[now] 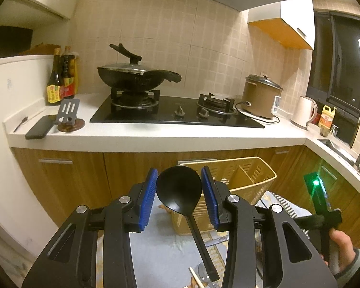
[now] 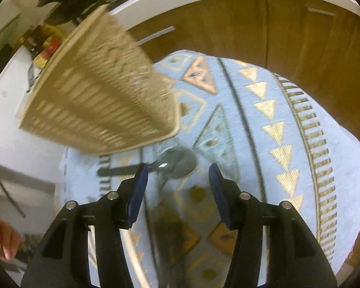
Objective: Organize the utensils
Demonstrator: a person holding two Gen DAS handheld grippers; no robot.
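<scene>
In the left wrist view my left gripper [image 1: 178,187] has its blue pads against both sides of the bowl of a black ladle [image 1: 180,189]; its handle hangs down toward the cloth. Behind it stands a beige slotted utensil basket [image 1: 249,180] with dividers. My right gripper [image 2: 178,171] is open and empty above the blue patterned cloth [image 2: 264,124]. A metal spoon [image 2: 178,162] lies on the cloth just ahead of its fingertips. The basket [image 2: 100,98] is up and to the left of it, blurred.
A white counter [image 1: 156,134] carries a hob with a wok [image 1: 136,76], bottles [image 1: 60,76], a phone [image 1: 39,127], a rice cooker [image 1: 261,96] and a kettle [image 1: 303,112]. Wooden cabinet doors [image 2: 252,28] stand behind the cloth. Chopsticks [image 1: 196,278] lie on the cloth.
</scene>
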